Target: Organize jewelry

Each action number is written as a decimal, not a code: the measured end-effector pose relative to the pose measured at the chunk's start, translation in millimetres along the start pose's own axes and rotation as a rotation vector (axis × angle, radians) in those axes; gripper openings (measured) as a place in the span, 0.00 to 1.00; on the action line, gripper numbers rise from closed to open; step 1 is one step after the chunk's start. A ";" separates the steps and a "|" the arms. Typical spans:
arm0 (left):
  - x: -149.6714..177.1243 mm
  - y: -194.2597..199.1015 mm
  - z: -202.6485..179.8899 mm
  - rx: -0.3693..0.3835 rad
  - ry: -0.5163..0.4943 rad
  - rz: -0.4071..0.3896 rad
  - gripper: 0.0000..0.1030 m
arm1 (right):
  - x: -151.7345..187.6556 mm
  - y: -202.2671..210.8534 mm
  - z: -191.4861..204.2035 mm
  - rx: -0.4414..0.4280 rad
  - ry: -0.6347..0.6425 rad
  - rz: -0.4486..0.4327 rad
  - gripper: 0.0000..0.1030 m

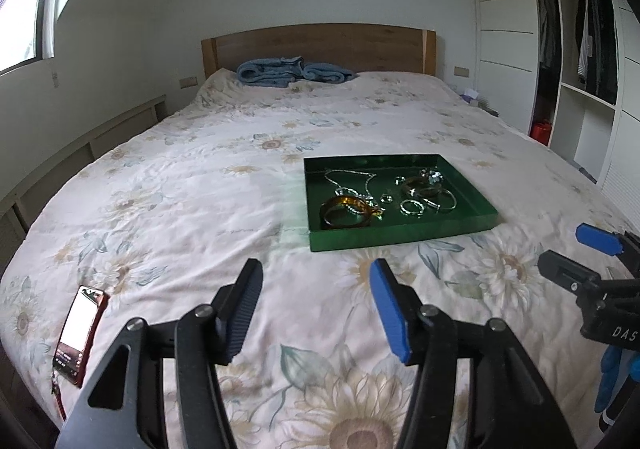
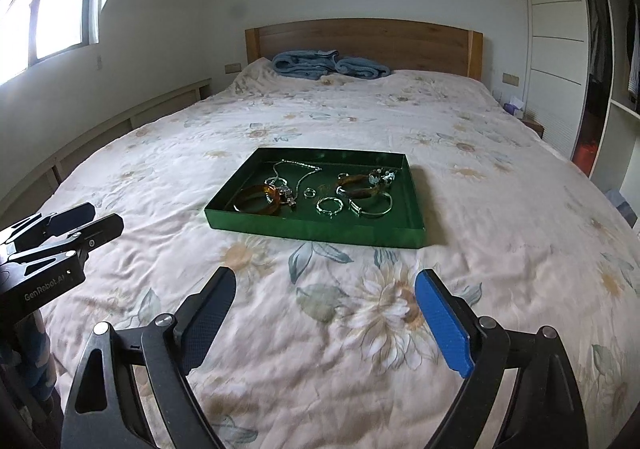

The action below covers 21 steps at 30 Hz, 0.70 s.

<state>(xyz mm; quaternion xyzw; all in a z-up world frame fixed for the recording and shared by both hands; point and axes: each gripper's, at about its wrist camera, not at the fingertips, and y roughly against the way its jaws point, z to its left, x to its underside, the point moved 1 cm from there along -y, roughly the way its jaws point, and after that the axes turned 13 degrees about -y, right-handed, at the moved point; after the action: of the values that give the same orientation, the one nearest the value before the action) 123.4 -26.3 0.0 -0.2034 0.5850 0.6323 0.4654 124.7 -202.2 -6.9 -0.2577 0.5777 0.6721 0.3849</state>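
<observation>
Both the left hand-held gripper (image 1: 316, 307) and the right hand-held gripper (image 2: 326, 315) are wide open and empty above the bed (image 1: 192, 189), while the jewelry (image 2: 316, 191) lies tangled in the green tray (image 2: 316, 227), so grabbing one piece might drag others along.

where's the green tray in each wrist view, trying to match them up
Left wrist view: the green tray lies on the bedspread right of centre, beyond the open left tool.
Right wrist view: the green tray lies near centre, slightly left.
Shared landmark: the wooden headboard.
</observation>
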 end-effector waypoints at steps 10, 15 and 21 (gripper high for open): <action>8.7 23.1 10.6 -0.036 0.020 -0.013 0.52 | 8.9 23.7 0.6 0.010 -0.009 -0.015 0.88; 10.9 31.7 11.5 -0.055 0.022 -0.018 0.52 | 12.5 31.1 -0.8 0.012 -0.009 -0.016 0.88; 11.3 40.7 8.4 -0.060 0.015 -0.033 0.52 | 16.8 37.6 -1.6 0.016 -0.002 -0.021 0.88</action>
<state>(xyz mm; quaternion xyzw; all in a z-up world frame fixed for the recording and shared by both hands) 86.7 -9.8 15.3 -0.2318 0.5658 0.6402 0.4652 84.3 -201.4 1.2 -0.2601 0.5800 0.6636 0.3945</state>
